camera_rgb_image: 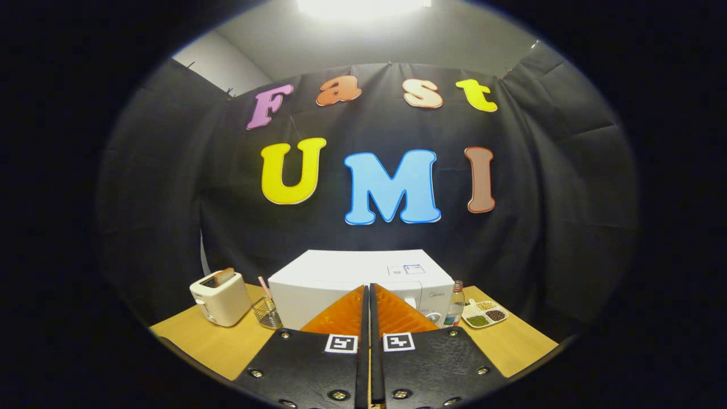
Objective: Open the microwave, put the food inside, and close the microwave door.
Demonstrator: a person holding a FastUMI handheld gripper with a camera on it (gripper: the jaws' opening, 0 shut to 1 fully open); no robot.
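White microwave sits door shut on the wooden bench, just beyond the claw, whose orange fingers are pressed together on nothing. Toaster left of it, bottle right.

Beyond the closed orange fingers, ribbed and plastic-looking, stands a smooth white microwave. The surface looks like matt wood.
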